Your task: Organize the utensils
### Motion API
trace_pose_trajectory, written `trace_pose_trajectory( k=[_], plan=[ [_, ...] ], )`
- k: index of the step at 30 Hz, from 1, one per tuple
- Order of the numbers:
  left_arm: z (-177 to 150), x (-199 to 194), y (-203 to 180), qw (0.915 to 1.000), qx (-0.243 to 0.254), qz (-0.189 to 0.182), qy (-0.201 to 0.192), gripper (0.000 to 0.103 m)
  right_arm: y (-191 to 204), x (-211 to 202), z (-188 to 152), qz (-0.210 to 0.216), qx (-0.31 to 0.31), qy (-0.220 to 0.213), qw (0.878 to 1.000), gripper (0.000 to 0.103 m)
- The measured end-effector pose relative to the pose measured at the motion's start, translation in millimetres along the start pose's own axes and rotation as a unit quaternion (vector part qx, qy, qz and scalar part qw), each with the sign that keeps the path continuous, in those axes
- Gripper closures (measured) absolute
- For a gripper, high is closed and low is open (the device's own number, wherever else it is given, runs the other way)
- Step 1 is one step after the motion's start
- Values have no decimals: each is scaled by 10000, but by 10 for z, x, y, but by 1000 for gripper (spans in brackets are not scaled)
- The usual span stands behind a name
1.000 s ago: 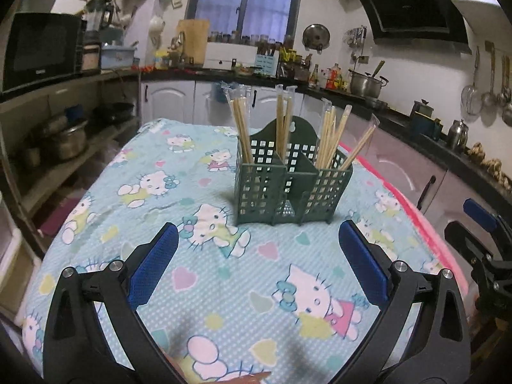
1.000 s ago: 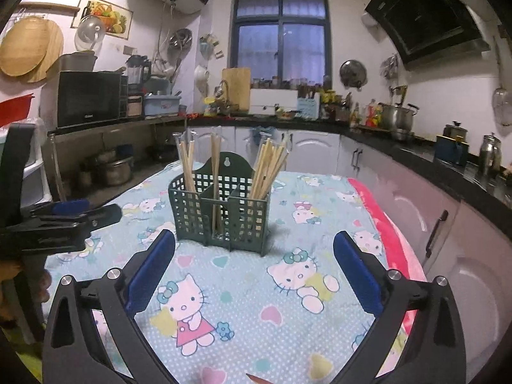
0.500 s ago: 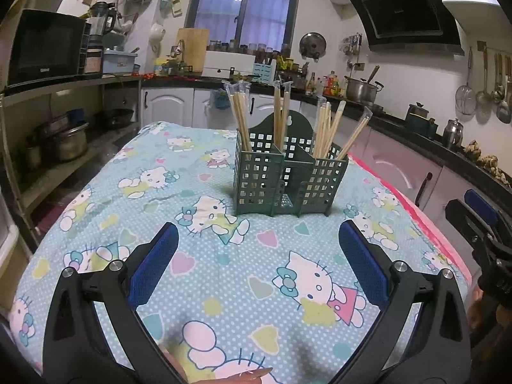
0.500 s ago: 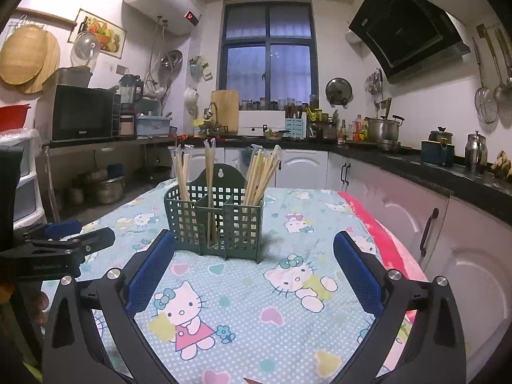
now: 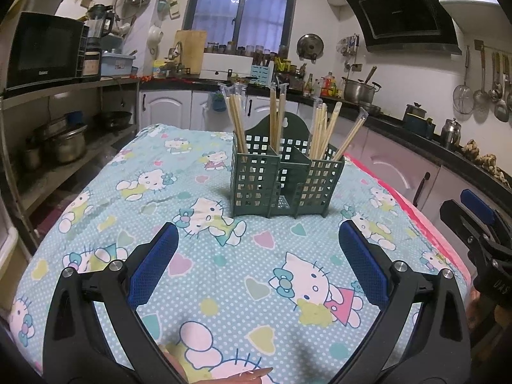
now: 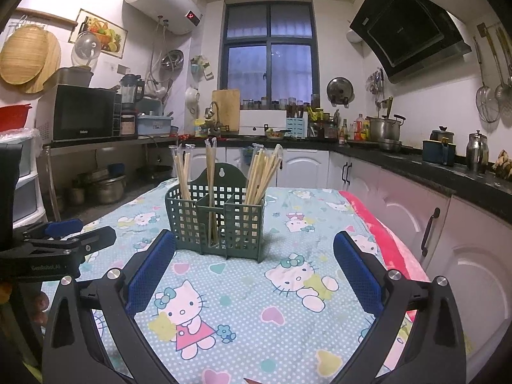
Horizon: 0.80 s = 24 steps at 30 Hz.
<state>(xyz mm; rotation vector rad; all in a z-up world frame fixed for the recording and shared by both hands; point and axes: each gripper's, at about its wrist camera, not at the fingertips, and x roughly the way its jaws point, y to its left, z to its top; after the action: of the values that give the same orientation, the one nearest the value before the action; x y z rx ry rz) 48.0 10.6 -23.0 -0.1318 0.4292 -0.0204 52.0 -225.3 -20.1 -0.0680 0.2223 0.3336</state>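
Note:
A dark green slotted utensil holder (image 5: 284, 180) (image 6: 215, 224) stands upright on the cartoon-print tablecloth (image 5: 208, 256) (image 6: 243, 300). Its three compartments hold wrapped wooden chopsticks (image 5: 321, 134) (image 6: 262, 169). My left gripper (image 5: 257, 251) hovers open above the cloth, well short of the holder, nothing between its blue pads (image 5: 153, 268). My right gripper (image 6: 254, 259) is open too, a little before the holder, and empty. Each gripper shows at the edge of the other's view: the right gripper (image 5: 476, 224) at the right, the left gripper (image 6: 60, 240) at the left.
White kitchen cabinets (image 6: 412, 220) and a black counter (image 6: 432, 163) run along the right and far side. Shelves with a microwave (image 5: 41, 51) and pots (image 5: 68, 144) stand left of the table. A pink blanket edge (image 6: 377, 230) hangs at the table's right side.
Both views have tilted upward and drawn slightly back, so the holder sits lower in each frame. Both grippers stay open and empty. The holder and chopsticks have not moved.

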Motion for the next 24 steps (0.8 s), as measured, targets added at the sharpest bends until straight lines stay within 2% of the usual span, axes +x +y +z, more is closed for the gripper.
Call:
trace_pose_trajectory(
  k=[24],
  plan=[
    [15, -8, -15, 10000, -43, -25, -49, 11, 20, -4, -2, -6, -24, 14, 10000, 7]
  ],
)
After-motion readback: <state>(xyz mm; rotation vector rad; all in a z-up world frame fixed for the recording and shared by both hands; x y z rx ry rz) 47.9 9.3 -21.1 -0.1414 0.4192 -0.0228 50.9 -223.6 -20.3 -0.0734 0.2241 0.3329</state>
